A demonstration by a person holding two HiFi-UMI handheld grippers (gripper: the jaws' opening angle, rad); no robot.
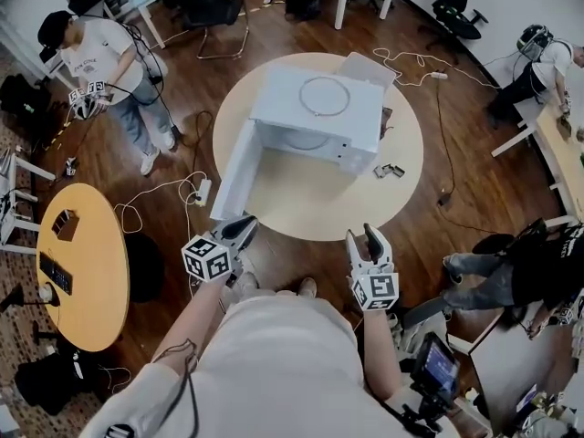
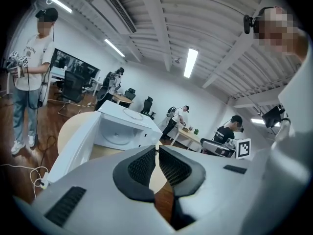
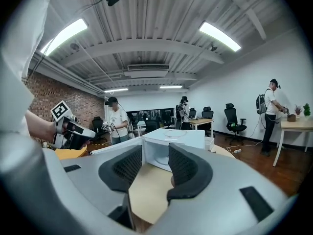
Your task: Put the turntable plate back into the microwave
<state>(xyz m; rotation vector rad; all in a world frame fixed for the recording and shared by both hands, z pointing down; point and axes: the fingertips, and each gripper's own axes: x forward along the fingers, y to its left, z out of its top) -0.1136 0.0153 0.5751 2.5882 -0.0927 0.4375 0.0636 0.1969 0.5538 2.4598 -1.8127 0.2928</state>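
A white microwave [image 1: 283, 108] stands on a round beige table [image 1: 310, 203], its door [image 1: 233, 176] swung open to the left. A pale round plate [image 1: 306, 140] lies inside the cavity; it also shows in the left gripper view as the plate [image 2: 116, 136] and in the right gripper view as the plate [image 3: 161, 160]. A thin ring [image 1: 324, 96] rests on the microwave's top. My left gripper [image 1: 246, 224] hangs off the table's near edge, its jaws closed tip to tip on nothing [image 2: 157, 153]. My right gripper [image 1: 362, 237] is beside it, open and empty [image 3: 155, 151].
Small dark parts [image 1: 390, 170] lie on the table right of the microwave. A power strip [image 1: 203, 190] and cables trail on the wooden floor at the left. An orange round table [image 1: 82, 263] stands at my left. Other people [image 1: 109, 62] work around the room.
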